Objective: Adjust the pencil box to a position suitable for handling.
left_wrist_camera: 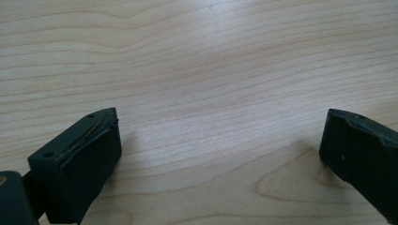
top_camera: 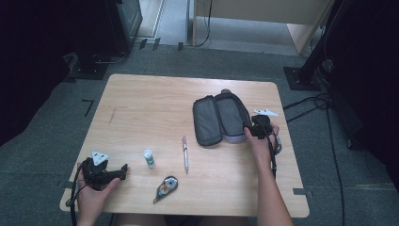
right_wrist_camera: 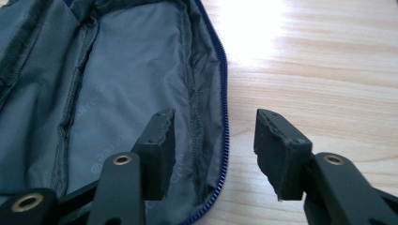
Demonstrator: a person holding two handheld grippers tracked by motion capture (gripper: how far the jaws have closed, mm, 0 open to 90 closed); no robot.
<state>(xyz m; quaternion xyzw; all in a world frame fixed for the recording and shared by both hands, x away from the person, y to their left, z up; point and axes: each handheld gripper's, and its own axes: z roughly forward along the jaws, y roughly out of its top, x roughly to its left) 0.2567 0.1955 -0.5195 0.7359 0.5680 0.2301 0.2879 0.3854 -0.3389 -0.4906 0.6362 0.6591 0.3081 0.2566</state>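
Two sets of fingers spread: we straddle the open grey fabric zip pouch's (right_wrist_camera: 117,79) edge with the right gripper (right_wrist_camera: 211,140) to pin it; left gripper (left_wrist_camera: 220,145) idles.

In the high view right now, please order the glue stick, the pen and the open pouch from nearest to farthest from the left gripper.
From the left gripper:
1. Glue stick, just right of it.
2. Pen, mid-table, farther right.
3. Open pouch, far right, by the right gripper.

Left tool (left_wrist_camera: 220,154): bare worktop (left_wrist_camera: 211,70) ahead, free. Right tool (right_wrist_camera: 213,145): case (right_wrist_camera: 117,70) rim between jaws, bare worktop on its outer side.
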